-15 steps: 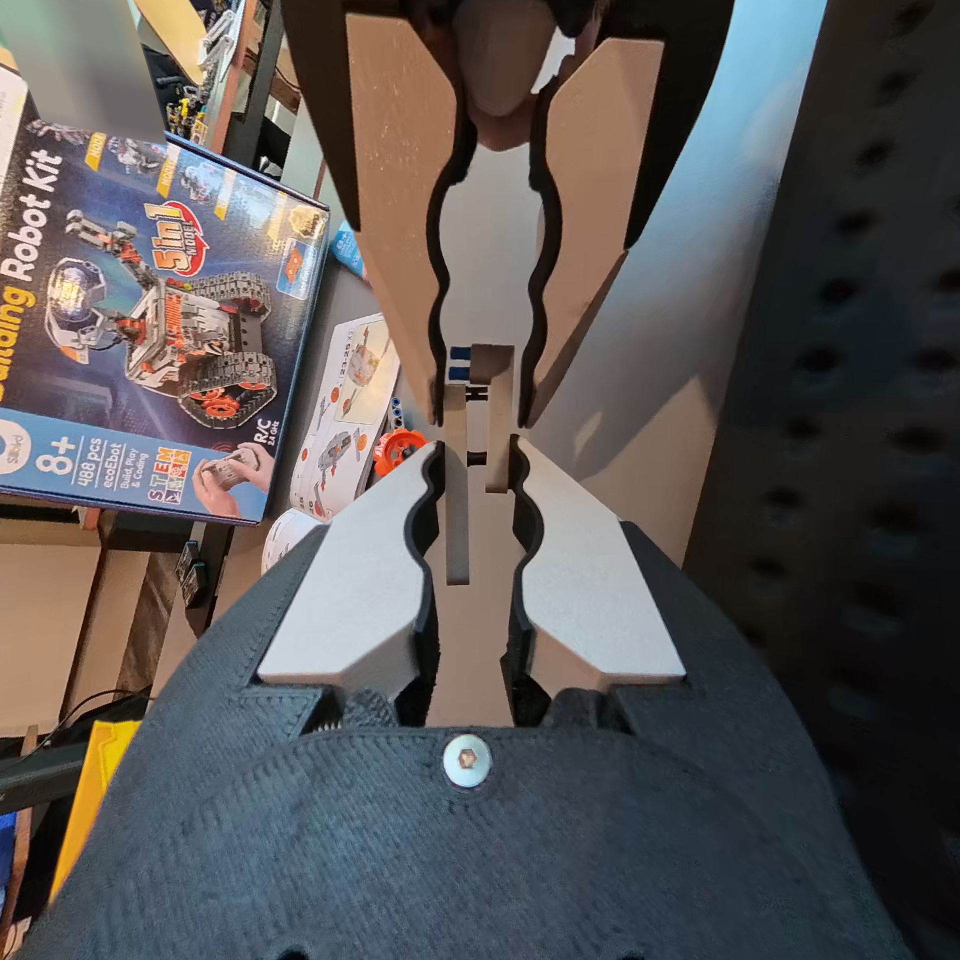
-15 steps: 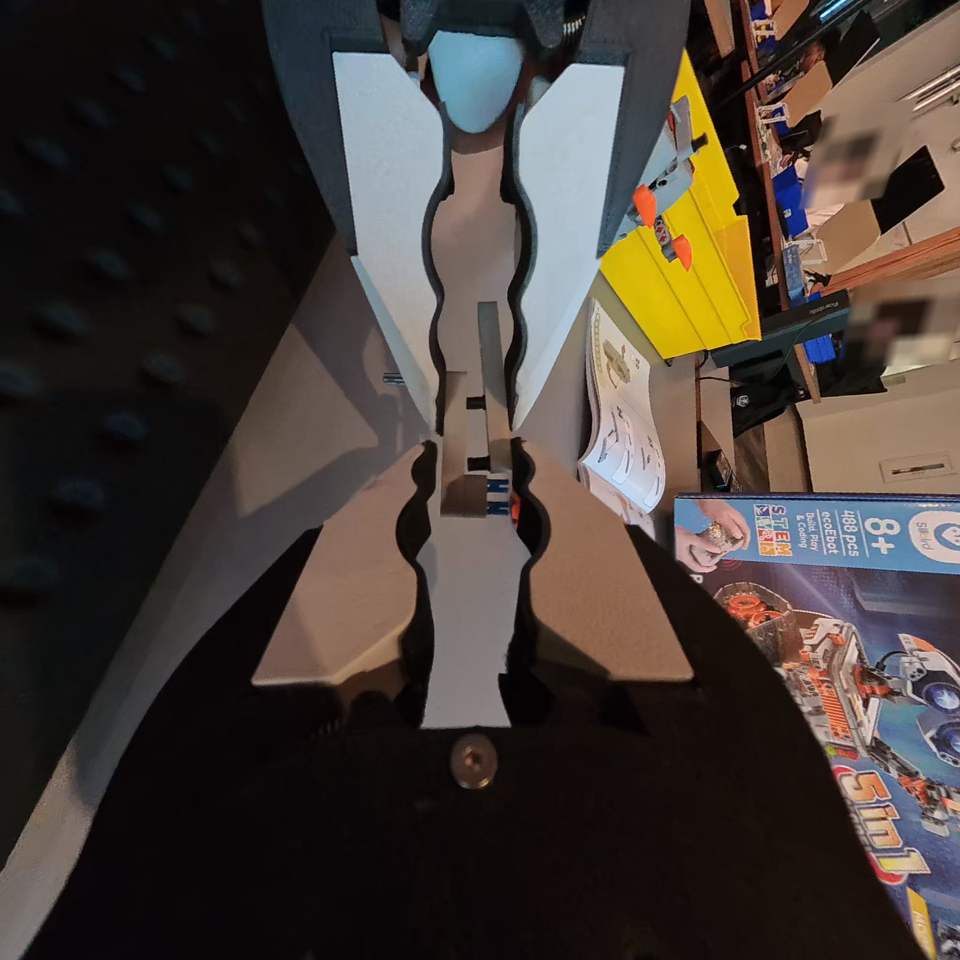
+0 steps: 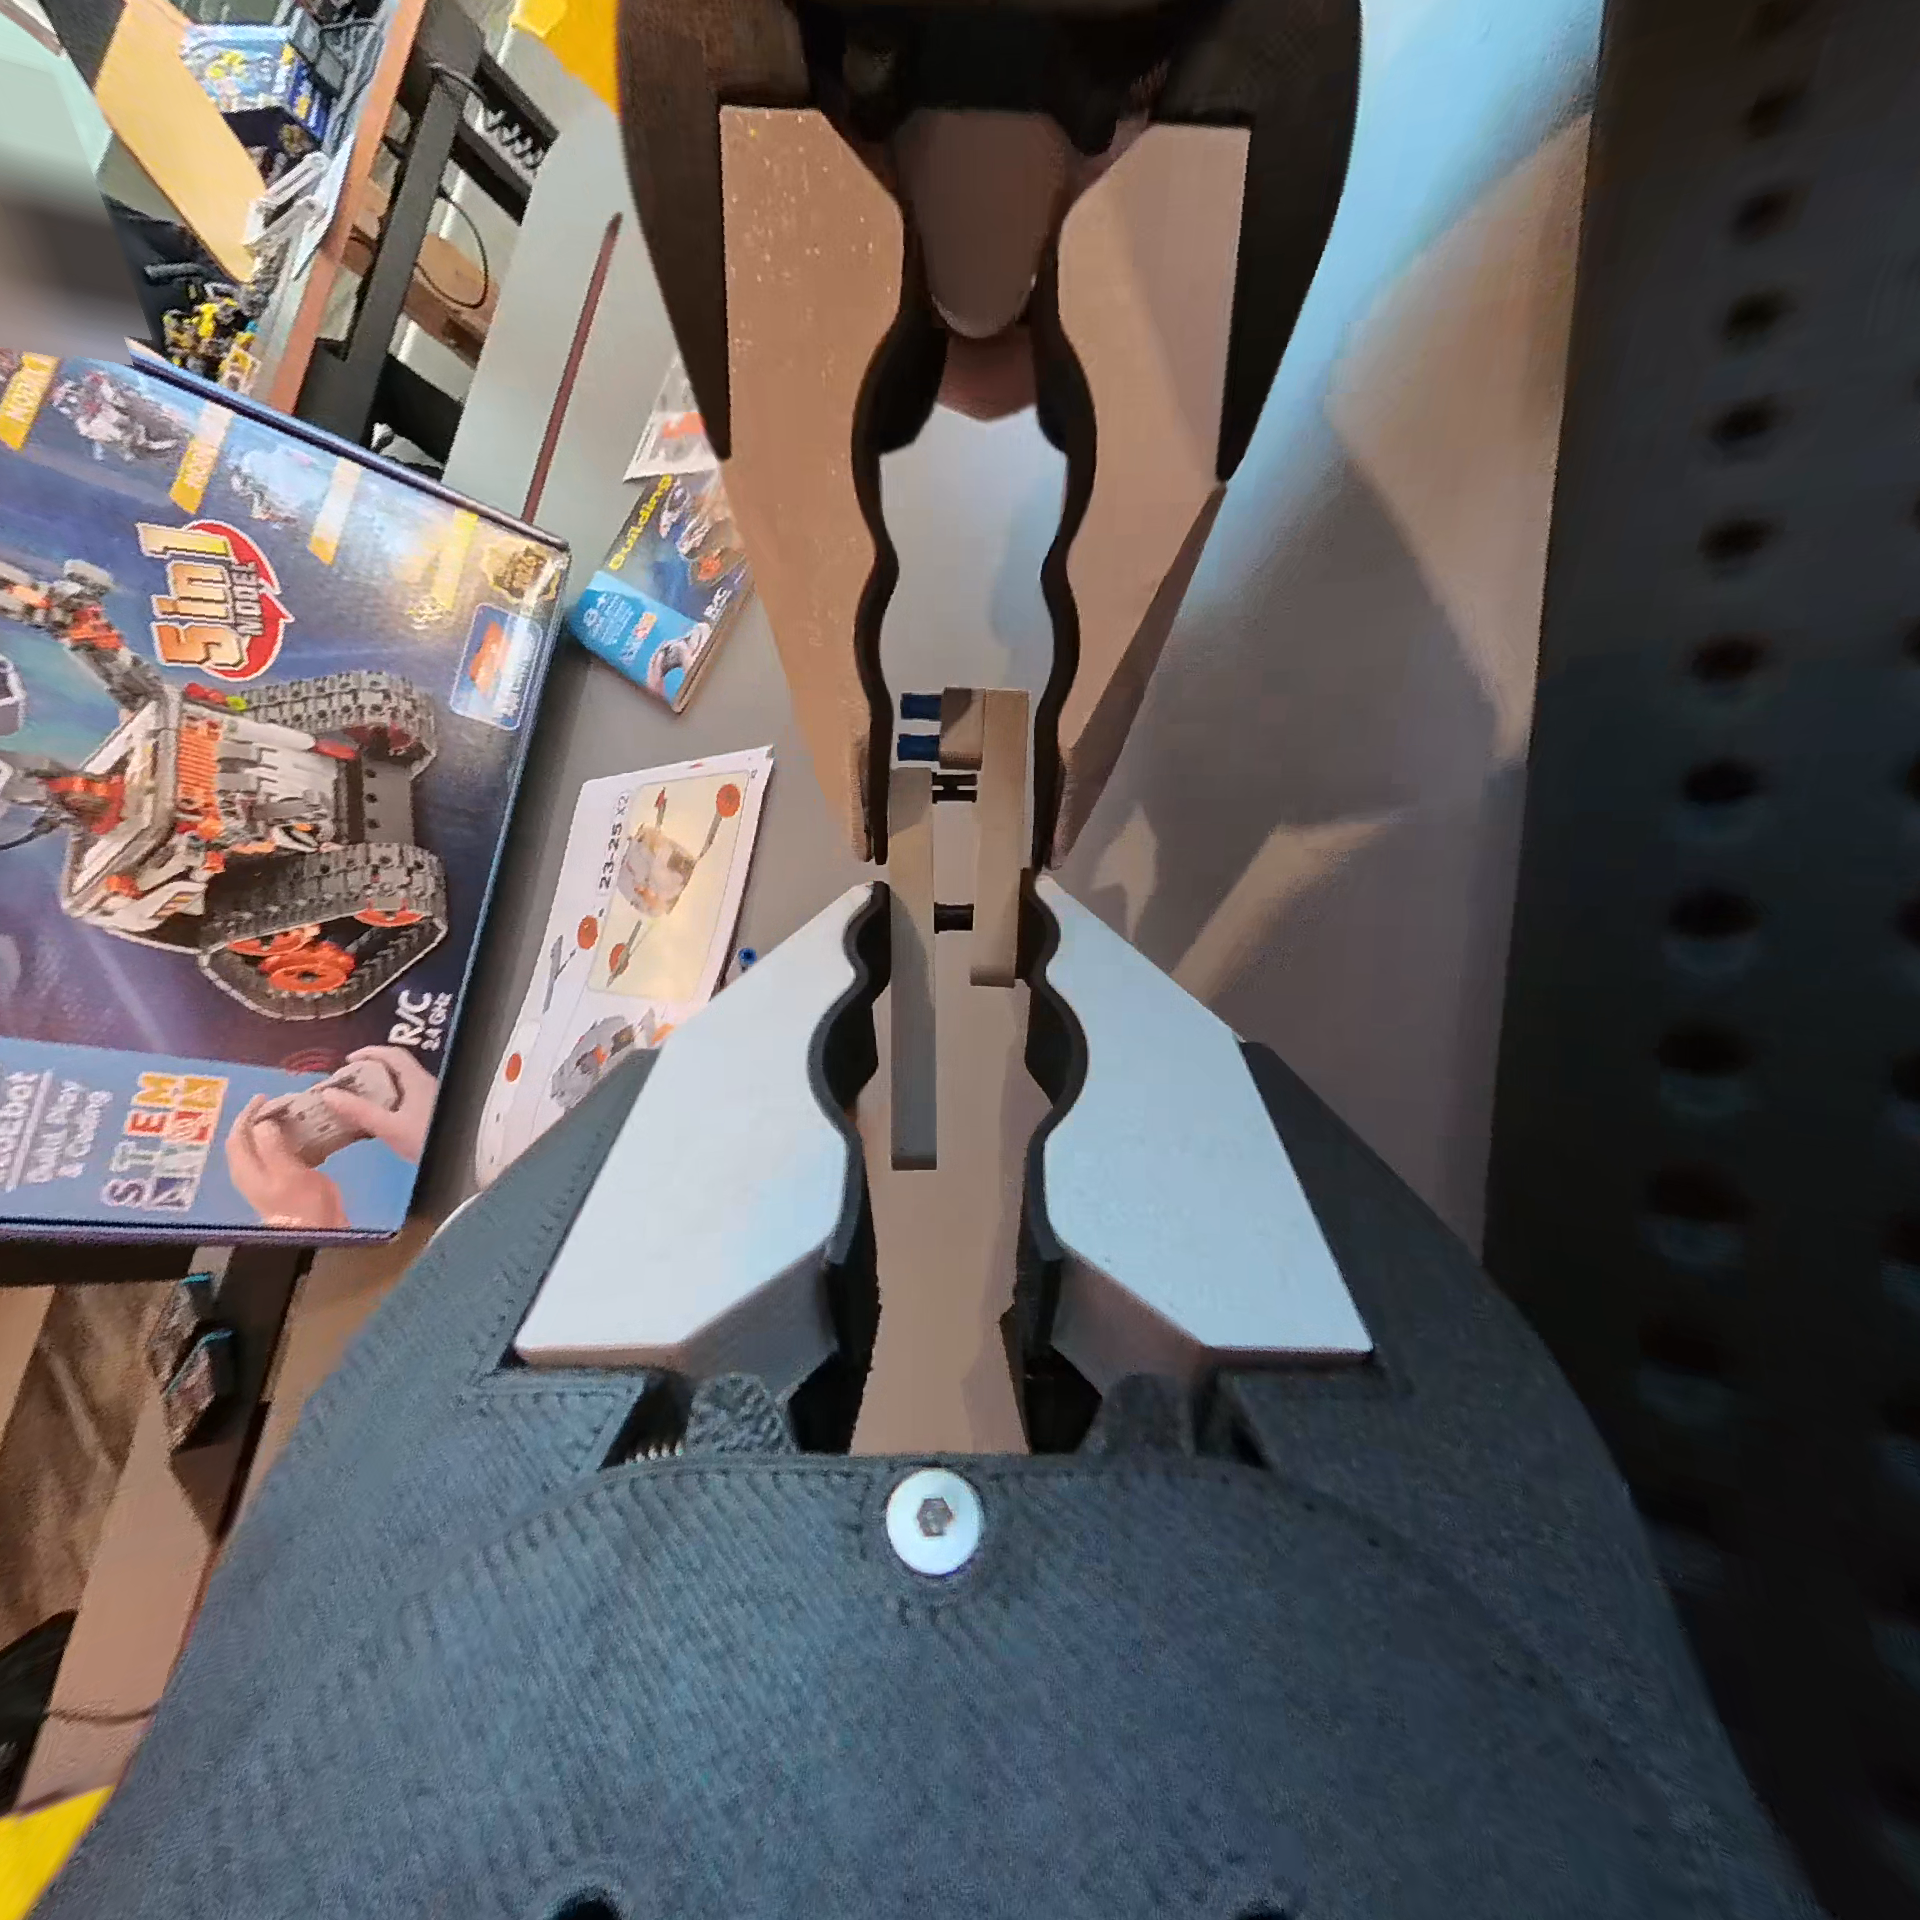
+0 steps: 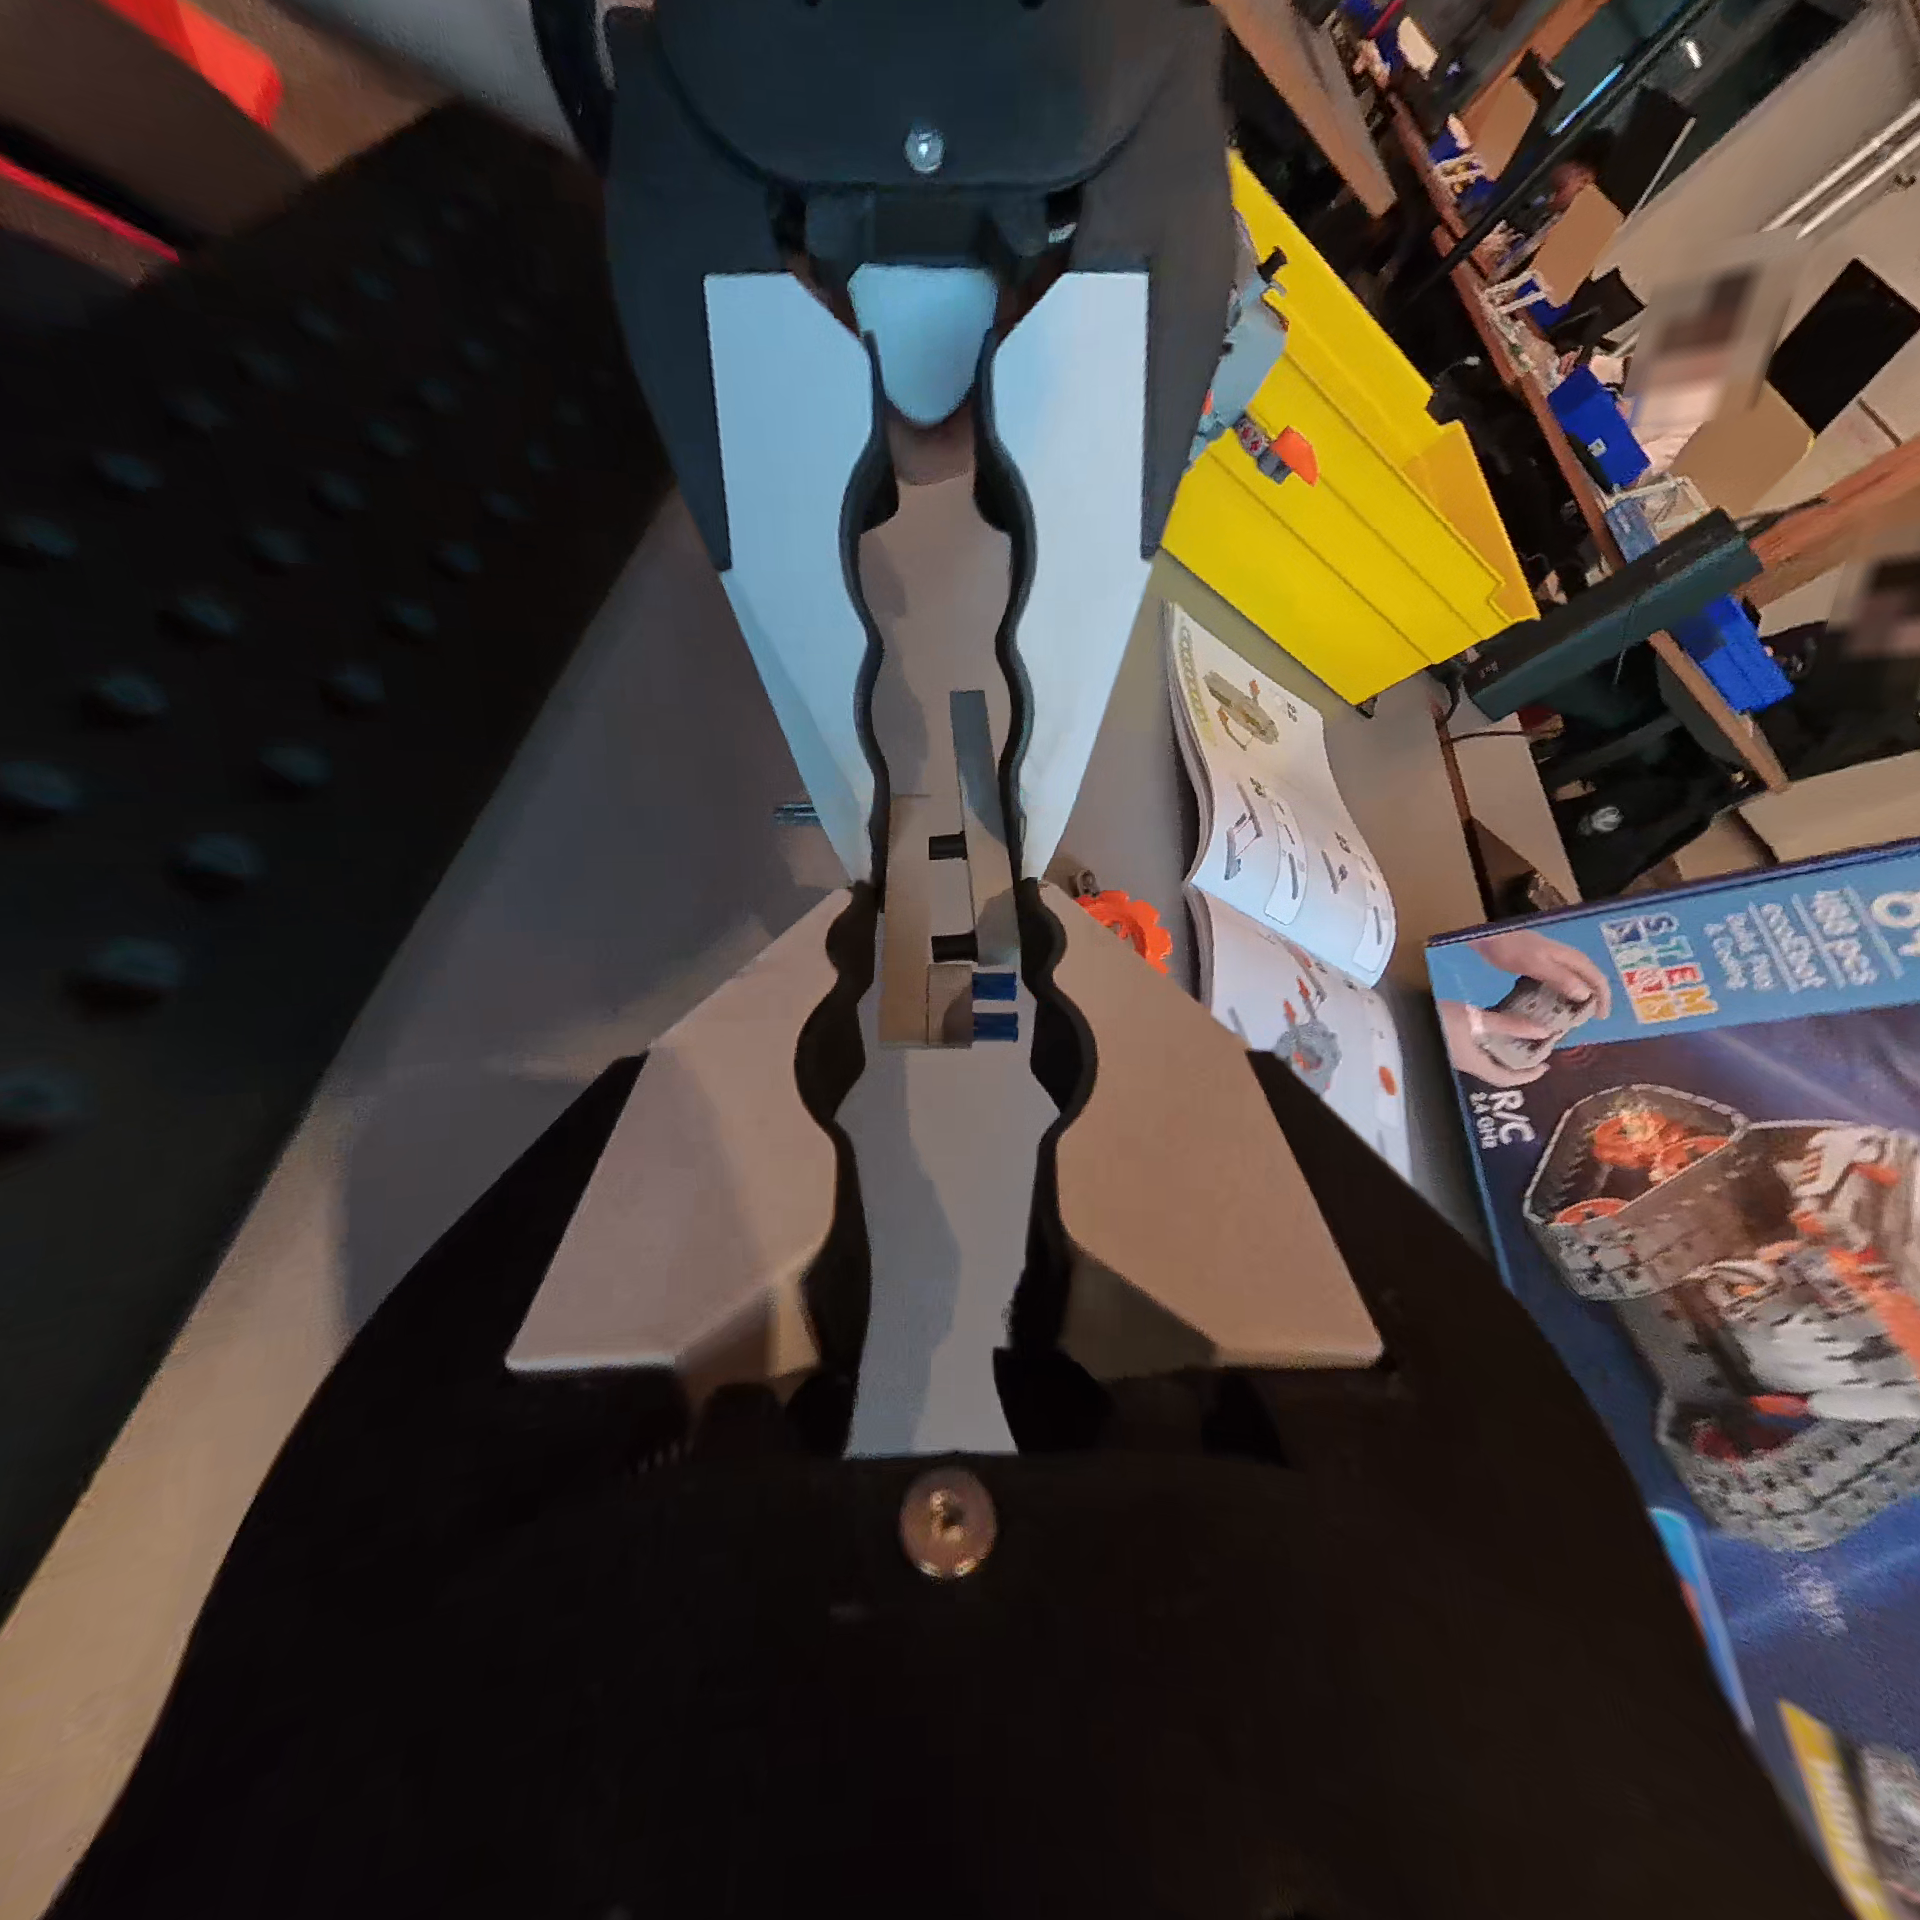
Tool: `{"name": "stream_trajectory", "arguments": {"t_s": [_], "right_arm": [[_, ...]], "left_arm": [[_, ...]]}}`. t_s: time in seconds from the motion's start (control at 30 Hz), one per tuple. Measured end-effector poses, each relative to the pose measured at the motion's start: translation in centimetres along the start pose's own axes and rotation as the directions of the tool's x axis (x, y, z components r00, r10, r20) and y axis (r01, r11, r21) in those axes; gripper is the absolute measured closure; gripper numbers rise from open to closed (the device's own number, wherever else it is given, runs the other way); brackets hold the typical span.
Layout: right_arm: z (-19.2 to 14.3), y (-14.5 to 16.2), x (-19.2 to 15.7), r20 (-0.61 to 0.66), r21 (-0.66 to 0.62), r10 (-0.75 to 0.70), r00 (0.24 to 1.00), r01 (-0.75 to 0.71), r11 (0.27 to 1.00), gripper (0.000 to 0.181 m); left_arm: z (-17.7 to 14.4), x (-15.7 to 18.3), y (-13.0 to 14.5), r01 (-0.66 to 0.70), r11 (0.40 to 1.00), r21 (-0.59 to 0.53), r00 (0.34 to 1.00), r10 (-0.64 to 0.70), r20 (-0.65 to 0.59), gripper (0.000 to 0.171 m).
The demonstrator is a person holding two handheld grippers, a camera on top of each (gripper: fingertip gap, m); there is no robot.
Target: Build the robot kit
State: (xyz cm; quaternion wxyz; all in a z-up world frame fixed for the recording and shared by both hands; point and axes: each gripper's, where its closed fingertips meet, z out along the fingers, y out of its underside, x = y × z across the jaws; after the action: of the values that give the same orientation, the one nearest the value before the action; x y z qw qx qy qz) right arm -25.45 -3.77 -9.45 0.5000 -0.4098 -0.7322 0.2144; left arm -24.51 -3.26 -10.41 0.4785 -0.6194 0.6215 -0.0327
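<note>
Grey plastic meets grey plastic above the matte grey table (image 3: 1299, 727): the left gripper (image 3: 956, 904) and the right gripper (image 4: 945, 904) face each other tip to tip, each pressed shut on the same assembly (image 3: 1003, 831) of two flat grey plastic beams set side by side, joined by short black pins and carrying two stubby blue pins at one end. Each pair of tongs pinches the assembly across both beams with only the tips of its pale, smooth pads, whose black inner edges run in soft waves; such a slight hold looks better suited to steady, square pressure than to twisting. The assembly hangs clear of the table, between a black perforated panel (image 3: 1714, 935) along one side of the table and a glossy blue cardboard box (image 3: 239, 790) printed with a tracked toy robot, which lies flat by the opposite edge. An open white instruction booklet (image 3: 644, 914) lies just beside the box, with a small orange toothed wheel (image 4: 1127, 930) near it and a smaller blue booklet (image 3: 665, 613) farther along. Bright yellow plastic bins (image 4: 1340, 520) stand toward the far edge. The gripper bodies are coarse, ridged black printed plastic, each with a bright screw at its centre.
</note>
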Motion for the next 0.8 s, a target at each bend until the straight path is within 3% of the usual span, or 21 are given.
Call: {"name": "stream_trajectory", "arguments": {"t_s": [0.33,0.6,0.8], "right_arm": [[0.1,2.4,-2.0,0.012,-0.101,-0.017,1.000,0.018,0.995,0.149],[0.0,2.5,-1.3,-0.017,-0.040,0.086,0.996,-0.086,0.995,0.156],[0.4,2.4,-1.8,-0.025,-0.092,-0.034,0.999,0.031,0.995,0.157]], "left_arm": [[1.2,1.7,1.0,-0.013,1.000,-0.011,0.998,0.012,-0.064,0.149],[1.3,1.6,1.2,0.087,0.996,0.019,0.985,-0.083,-0.149,0.149],[0.9,1.9,1.1,0.007,1.000,0.021,0.996,-0.005,-0.090,0.149]]}}
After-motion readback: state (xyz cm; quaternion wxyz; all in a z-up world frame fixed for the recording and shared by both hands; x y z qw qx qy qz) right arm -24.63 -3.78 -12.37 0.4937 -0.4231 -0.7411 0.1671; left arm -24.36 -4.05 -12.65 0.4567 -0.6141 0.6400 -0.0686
